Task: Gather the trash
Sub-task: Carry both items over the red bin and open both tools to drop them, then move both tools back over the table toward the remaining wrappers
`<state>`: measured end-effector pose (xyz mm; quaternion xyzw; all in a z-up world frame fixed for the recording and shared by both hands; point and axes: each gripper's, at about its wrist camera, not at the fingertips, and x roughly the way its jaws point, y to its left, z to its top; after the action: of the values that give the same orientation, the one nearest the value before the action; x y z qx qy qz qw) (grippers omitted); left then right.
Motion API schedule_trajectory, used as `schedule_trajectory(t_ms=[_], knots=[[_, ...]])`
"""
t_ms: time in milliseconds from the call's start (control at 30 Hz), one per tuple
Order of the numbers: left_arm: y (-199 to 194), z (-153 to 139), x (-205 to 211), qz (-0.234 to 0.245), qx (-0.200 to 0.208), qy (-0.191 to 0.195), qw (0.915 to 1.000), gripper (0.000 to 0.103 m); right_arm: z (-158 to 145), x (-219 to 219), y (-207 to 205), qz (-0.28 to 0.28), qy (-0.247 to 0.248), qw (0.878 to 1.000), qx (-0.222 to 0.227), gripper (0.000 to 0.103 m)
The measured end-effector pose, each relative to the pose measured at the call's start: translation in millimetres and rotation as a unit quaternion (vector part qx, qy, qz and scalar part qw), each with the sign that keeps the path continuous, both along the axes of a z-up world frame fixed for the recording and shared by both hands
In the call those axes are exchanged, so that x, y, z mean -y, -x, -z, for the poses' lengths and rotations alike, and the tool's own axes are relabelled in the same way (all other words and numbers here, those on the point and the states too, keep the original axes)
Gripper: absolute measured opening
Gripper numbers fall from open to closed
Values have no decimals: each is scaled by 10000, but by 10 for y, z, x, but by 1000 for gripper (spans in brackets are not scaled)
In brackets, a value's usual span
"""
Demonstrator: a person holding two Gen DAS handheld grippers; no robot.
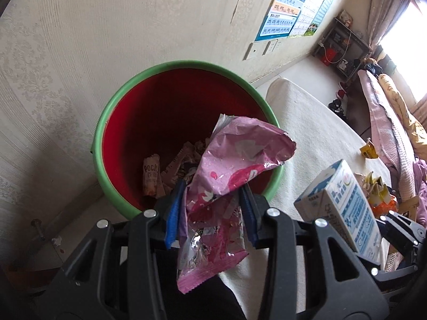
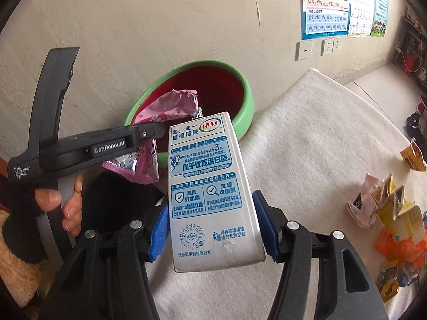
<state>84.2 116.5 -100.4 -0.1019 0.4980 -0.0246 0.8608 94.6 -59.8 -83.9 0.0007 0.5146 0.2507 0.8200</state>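
My left gripper (image 1: 212, 208) is shut on a crumpled pink snack wrapper (image 1: 232, 165), held over the near rim of a red bin with a green rim (image 1: 160, 66). Several wrappers lie at the bin's bottom. The same wrapper (image 2: 170, 104) and left gripper (image 2: 144, 133) show in the right wrist view, in front of the bin (image 2: 245, 85). My right gripper (image 2: 213, 224) is shut on a white and blue milk carton (image 2: 208, 186), upright, a little short of the bin. The carton (image 1: 344, 202) also shows at the right of the left wrist view.
The bin stands against a patterned wall, next to a cream mat (image 2: 320, 146). More wrappers and small cartons (image 2: 395, 213) lie on the mat at the right. A person's fingers (image 2: 69, 208) hold the left gripper's handle. Posters and wall sockets (image 2: 317, 48) are on the wall.
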Motion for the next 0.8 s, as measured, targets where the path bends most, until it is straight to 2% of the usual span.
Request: schedule_trajectory(t_ms=[100, 200, 233, 333, 433, 533, 667, 800], knots=[[-81, -23, -103, -213, 30, -66, 9997, 39, -73, -154, -211, 24, -175, 9998, 15, 56], [-136, -39, -223, -467, 40, 2, 9989, 55, -203, -259, -432, 144, -457, 9988, 134, 58], [-139, -52, -259, -550, 64, 27, 9985, 61, -240, -273, -494, 200, -557, 9982, 133, 63], [-115, -77, -322, -636, 97, 41, 9979, 63, -376, -252, -548, 281, -745, 9965, 256, 66], [-64, -49, -327, -616, 71, 20, 9981, 64, -444, -134, -446, 334, -701, 9961, 427, 67], [-9, 14, -287, -572, -10, 58, 9983, 64, -427, 174, -236, 599, -560, 9953, 524, 68], [2, 52, -183, -430, -80, 39, 9990, 65, -234, 857, 63, 1384, -104, 9893, 455, 68], [22, 37, 15, -199, -71, 28, 9998, 67, -1, 1649, 408, 2446, 602, 9675, 242, 68]])
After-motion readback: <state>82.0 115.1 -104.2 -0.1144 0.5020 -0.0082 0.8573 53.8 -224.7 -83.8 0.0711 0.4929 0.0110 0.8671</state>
